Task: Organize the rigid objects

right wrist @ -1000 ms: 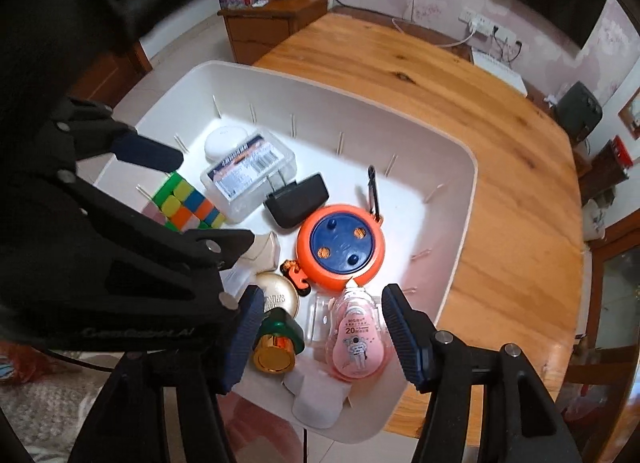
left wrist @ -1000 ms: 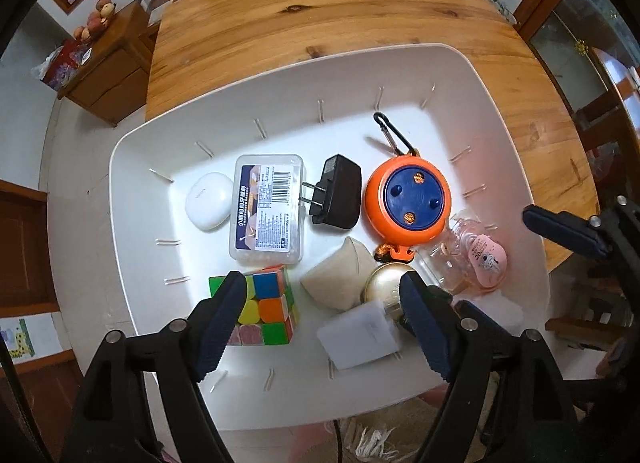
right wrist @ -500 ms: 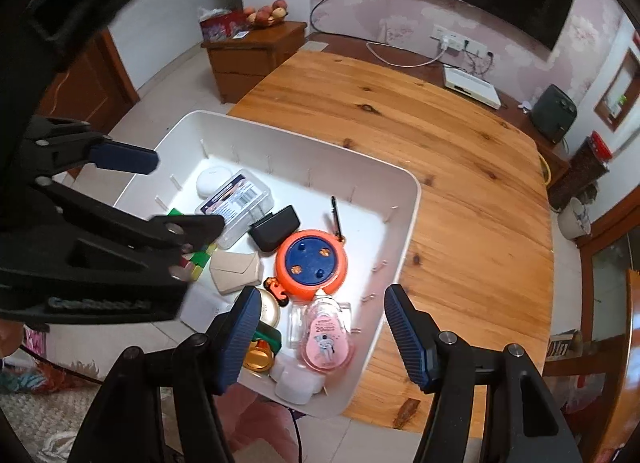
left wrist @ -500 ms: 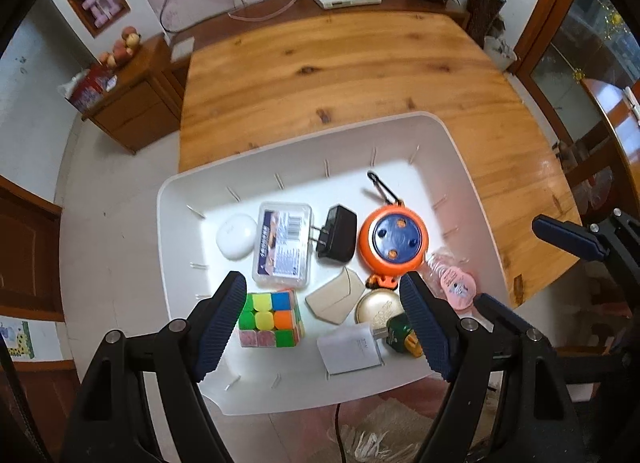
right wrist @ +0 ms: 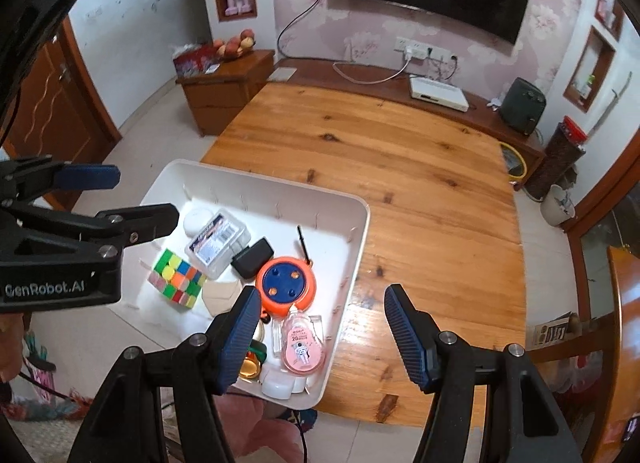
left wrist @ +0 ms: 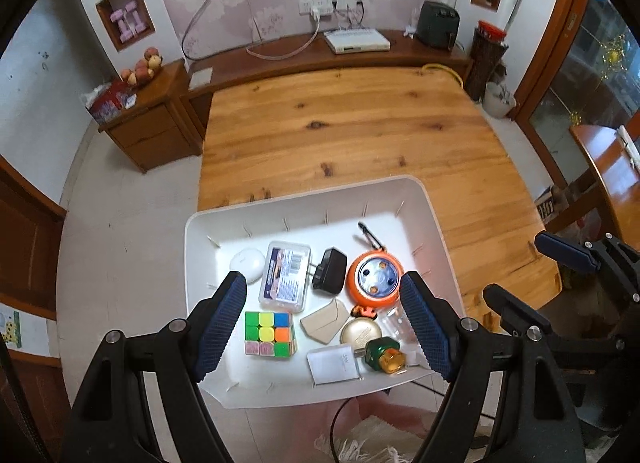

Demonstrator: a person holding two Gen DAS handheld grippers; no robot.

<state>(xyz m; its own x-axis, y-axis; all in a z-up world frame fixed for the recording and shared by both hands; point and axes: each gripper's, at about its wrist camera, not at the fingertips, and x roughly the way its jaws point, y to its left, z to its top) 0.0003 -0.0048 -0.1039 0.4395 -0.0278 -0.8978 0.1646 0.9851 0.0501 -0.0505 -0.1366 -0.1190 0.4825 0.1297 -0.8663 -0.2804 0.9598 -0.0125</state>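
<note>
White plastic walls of a shallow rectangular tray (left wrist: 428, 207) (right wrist: 356, 239) ring a clutter of small rigid objects at the near left corner of a knotty orange pine worktop (left wrist: 360, 131) (right wrist: 400, 167). Both pairs of black, blue-padded tongs hang high above it, spread wide and gripping nothing: the left tongs (left wrist: 322, 321) over the tray's near half, the right tongs (right wrist: 320, 333) straddling the tray's right wall and bare wood.

Along the tray's far row, from left to right, lie a white oval case (left wrist: 247, 262) (right wrist: 197, 220), a clear lidded plastic box with a barcode label (left wrist: 285, 276) (right wrist: 216, 242), a black plug adapter (left wrist: 330, 272) (right wrist: 253, 256) and a round orange reel with a blue face (left wrist: 374, 275) (right wrist: 285, 281), whose black carabiner (left wrist: 371, 237) (right wrist: 303, 244) points to the far wall.

Nearer, a multicoloured puzzle cube (left wrist: 270, 333) (right wrist: 176, 277) sits left of a beige envelope-shaped pouch (left wrist: 325, 320) (right wrist: 219, 297). A round gold tin (left wrist: 361, 334) touches the pouch's right side, with a white folded card (left wrist: 333, 363) and a small green-and-gold bottle (left wrist: 385, 354) (right wrist: 250, 363) by the near wall. In the right wrist view a pink correction-tape dispenser (right wrist: 302, 345) lies near the reel, just beside the right wall, and a white cap (right wrist: 278, 381) rests in the near right corner.
</note>
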